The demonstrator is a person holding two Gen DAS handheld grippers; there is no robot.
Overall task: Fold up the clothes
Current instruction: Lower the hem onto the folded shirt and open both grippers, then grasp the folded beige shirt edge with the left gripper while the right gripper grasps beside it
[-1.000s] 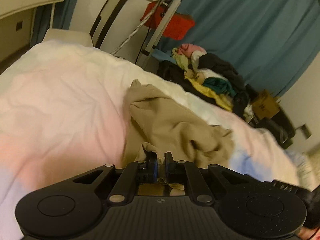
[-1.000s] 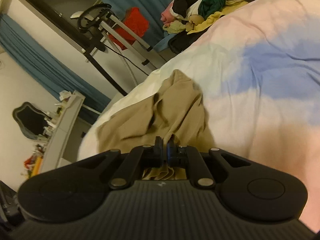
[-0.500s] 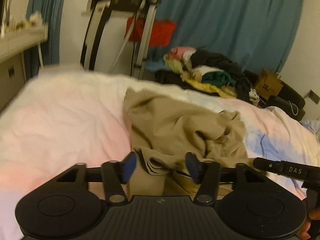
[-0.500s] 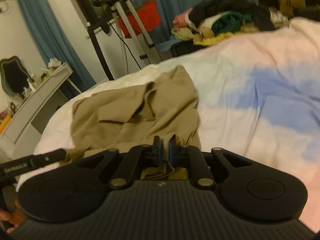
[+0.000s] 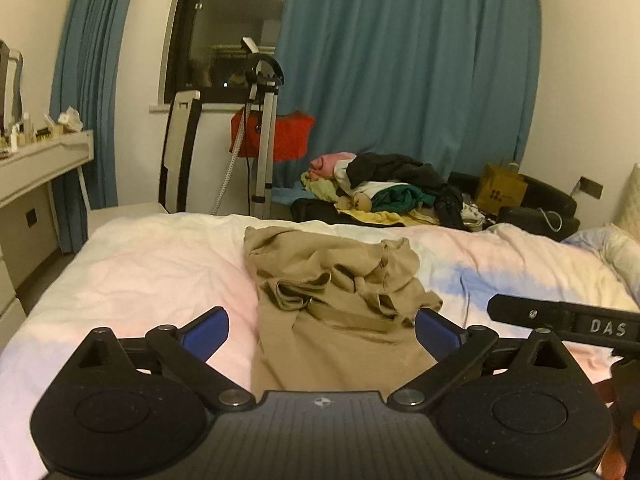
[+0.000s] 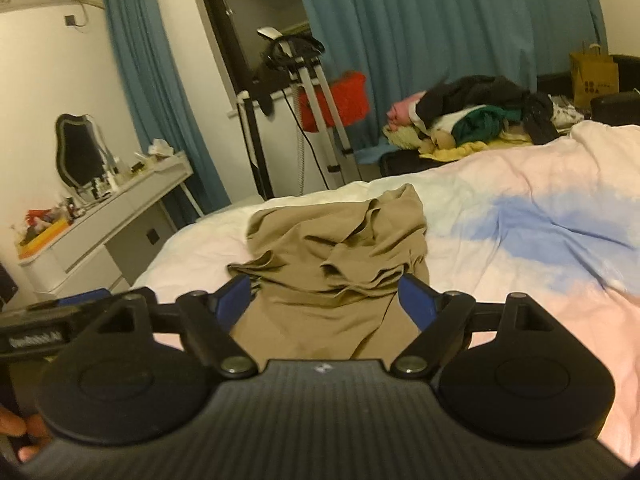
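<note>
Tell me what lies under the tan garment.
The tan garment lies bunched on the pastel bedsheet, which shows all around it. Anything beneath its folds is covered and cannot be seen.

You were in a home bedroom. A wide bed [image 5: 140,272] with a soft pink, white and blue cover filled the room in front of you. Behind it hung long blue curtains [image 5: 408,80] beside a dark window [image 5: 232,28]. At your left stood a white dressing table [image 6: 120,208] with a mirror [image 6: 78,156] and small bottles. A pile of unsorted clothes [image 5: 384,188] lay beyond the bed, near a garment steamer stand [image 5: 262,120] and a paper bag [image 5: 502,188].
</note>
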